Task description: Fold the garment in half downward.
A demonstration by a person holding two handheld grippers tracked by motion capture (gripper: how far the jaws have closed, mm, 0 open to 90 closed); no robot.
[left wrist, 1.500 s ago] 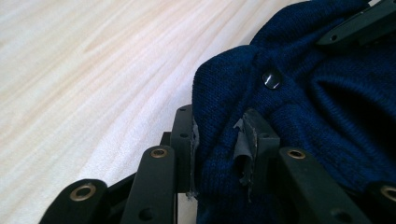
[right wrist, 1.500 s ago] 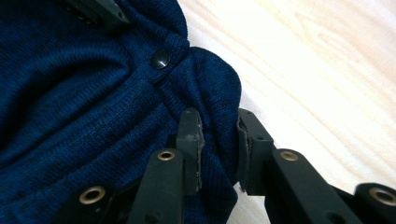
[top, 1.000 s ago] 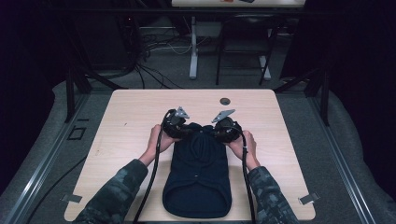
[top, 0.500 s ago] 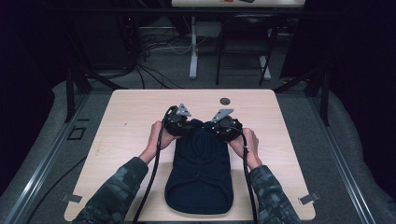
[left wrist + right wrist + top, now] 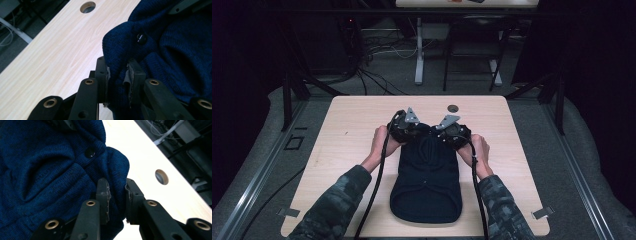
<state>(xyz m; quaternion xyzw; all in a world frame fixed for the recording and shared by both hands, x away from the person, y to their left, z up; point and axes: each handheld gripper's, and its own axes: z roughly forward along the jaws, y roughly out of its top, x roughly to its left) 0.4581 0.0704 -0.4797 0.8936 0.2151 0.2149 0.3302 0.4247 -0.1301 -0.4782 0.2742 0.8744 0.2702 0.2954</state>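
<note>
Dark navy knitted sweater (image 5: 427,175) lies along the middle of the pale wooden table (image 5: 342,145), its hem towards the near edge. At its far left corner the left gripper (image 5: 119,75) is clamped on a fold of the knit, beside a black button (image 5: 141,38). At the far right corner the right gripper (image 5: 117,195) pinches the cloth likewise, perhaps the shoulder.

My left claw (image 5: 408,131) and right claw (image 5: 451,134) have pinched tighter onto the navy sweater (image 5: 428,175), and its top edge between them lifts off the worktop (image 5: 347,135), the cloth drawing up shorter.
</note>
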